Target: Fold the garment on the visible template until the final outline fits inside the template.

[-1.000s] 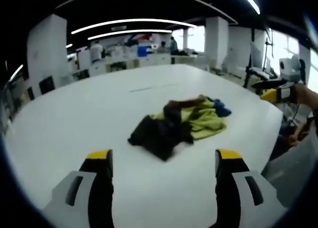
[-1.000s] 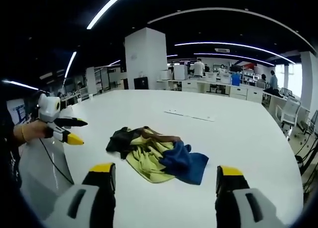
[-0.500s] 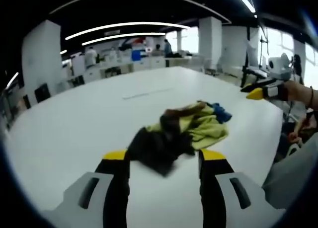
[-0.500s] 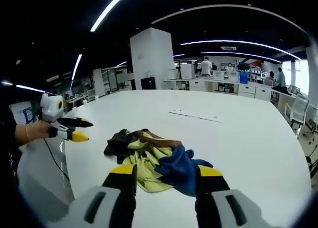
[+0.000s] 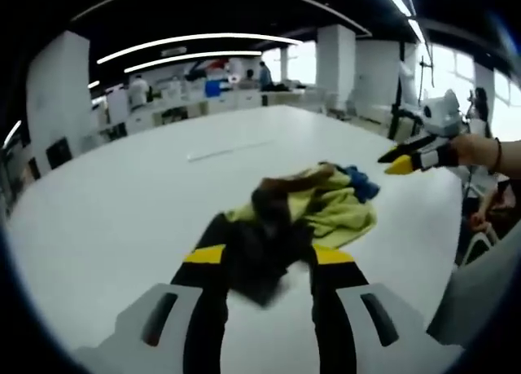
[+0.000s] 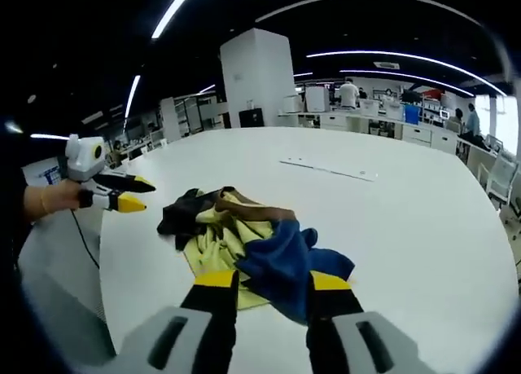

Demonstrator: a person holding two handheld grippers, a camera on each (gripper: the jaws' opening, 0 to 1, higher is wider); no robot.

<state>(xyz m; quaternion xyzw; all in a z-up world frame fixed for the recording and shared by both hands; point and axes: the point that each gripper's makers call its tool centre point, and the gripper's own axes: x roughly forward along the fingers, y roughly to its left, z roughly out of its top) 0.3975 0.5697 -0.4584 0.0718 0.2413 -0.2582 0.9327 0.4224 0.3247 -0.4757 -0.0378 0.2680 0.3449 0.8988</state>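
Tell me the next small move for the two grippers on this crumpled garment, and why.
Probably close each gripper on the cloth before it: the left gripper frames the garment's black end, the right gripper its blue end, both jaws apart; the bunched pile needs spreading first.

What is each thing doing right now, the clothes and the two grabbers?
garment: crumpled in a heap on the table, not folded.
left gripper: jaws partly open, around the heap's black end.
right gripper: jaws partly open, at the heap's blue end.
table: white, holding the heap.

A crumpled garment point(image 5: 301, 215) of black, yellow and blue lies heaped on the white table point(image 5: 122, 211).
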